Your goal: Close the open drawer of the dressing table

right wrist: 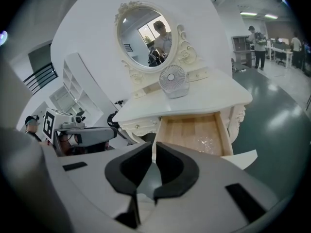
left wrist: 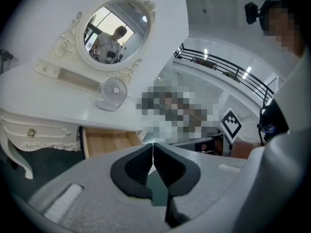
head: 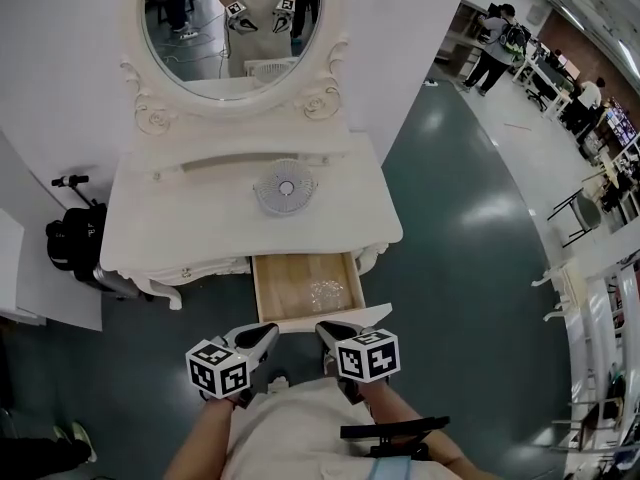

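The left gripper (head: 262, 337) and the right gripper (head: 332, 332) both have their jaws pressed together, with nothing between them. They are side by side at 6 o'clock of the open drawer (head: 283, 286), close to its white front. The drawer stands out from the dressing table (head: 180, 223). At 12 o'clock of the drawer a small fan (head: 284, 186) sits on the tabletop.
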Demonstrator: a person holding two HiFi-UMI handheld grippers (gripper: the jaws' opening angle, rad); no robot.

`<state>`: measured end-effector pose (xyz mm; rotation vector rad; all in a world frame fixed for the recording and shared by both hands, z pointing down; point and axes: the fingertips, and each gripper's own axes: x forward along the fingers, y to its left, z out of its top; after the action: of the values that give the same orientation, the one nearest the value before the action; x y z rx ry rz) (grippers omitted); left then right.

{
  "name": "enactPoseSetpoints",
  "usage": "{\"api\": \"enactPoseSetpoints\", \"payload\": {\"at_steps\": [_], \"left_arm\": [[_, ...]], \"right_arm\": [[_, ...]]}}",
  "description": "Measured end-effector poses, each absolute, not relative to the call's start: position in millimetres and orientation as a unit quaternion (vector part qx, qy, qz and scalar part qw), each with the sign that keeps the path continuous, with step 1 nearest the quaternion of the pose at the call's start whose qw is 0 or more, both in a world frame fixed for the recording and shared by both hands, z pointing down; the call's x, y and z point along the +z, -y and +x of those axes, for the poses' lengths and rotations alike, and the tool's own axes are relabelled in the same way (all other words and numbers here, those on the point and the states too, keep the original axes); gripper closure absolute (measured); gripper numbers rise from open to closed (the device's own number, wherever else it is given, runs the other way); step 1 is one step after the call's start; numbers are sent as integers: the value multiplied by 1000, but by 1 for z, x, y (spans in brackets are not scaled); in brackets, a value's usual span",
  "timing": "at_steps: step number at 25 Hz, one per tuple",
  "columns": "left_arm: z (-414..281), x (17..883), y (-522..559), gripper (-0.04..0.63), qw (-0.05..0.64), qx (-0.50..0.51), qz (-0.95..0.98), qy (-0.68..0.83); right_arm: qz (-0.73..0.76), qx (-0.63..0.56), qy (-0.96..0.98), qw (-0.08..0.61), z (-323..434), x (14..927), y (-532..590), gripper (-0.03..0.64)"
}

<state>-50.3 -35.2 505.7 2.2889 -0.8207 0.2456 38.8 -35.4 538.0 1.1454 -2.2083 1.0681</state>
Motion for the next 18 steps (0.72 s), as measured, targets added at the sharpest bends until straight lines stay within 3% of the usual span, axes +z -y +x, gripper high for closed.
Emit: {"api": "enactPoseSetpoints", "payload": {"at_steps": [4, 18], "left_arm": [[-52, 513, 35, 584, 349, 101, 877, 314], [-50, 535, 22, 584, 364, 125, 873, 298]], "right_arm": [[417, 393, 788, 226, 45, 551, 35, 538], [442, 415, 752, 260, 67, 606, 29, 477]]}}
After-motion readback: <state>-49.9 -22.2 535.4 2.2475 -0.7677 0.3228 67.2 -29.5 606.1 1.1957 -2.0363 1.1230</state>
